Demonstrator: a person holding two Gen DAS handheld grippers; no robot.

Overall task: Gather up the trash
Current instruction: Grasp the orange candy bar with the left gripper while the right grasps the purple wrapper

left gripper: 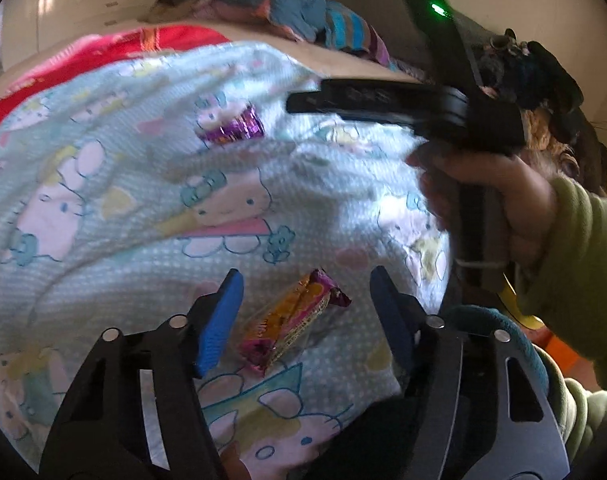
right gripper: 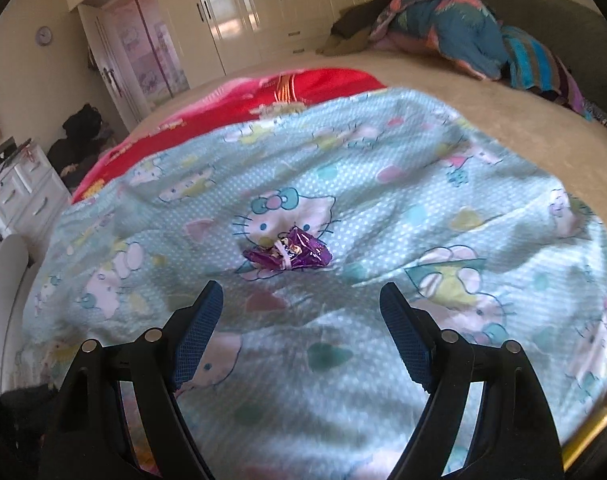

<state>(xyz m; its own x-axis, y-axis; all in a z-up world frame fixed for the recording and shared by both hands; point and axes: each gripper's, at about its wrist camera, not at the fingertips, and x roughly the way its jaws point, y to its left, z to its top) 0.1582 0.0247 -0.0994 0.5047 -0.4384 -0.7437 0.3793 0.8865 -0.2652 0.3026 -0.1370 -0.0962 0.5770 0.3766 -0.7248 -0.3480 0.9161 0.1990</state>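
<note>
Two pieces of trash are lying on the cartoon-cat blanket (right gripper: 383, 184) spread over the bed (right gripper: 483, 108).

Left gripper (left gripper: 303, 312): jaws are standing wide apart, holding nothing. The orange-and-pink snack wrapper (left gripper: 293, 322) is lying flat on the blanket between the two blue pads, slanted across the gap, touching neither pad as far as I can tell.

Right gripper (right gripper: 301, 332): also spread open and empty. The crumpled purple wrapper (right gripper: 288, 254) is sitting ahead of its fingertips, near but not yet between them. In the left wrist view this same purple wrapper (left gripper: 233, 126) is showing further up the blanket, with the right gripper (left gripper: 303, 102) hovering just beside it, held in the person's right hand (left gripper: 499, 208).

Step in hand, as I judge it: each gripper is lining up on its own wrapper.

Handling notes:
- Left: the wrapper is thin and flat, so the pads are needing to press down into the soft blanket before closing, otherwise they are likely to slide over the top.
- Closing across the wrapper's narrow width looks better than along its length.
- Risk: pinching a fold of blanket along with the foil; lifting slowly should show whether cloth is coming up too.
- Right: pushing further forward until the purple wrapper is sitting between the pads. Its crumpled bulk should be giving an easier bite.
</note>
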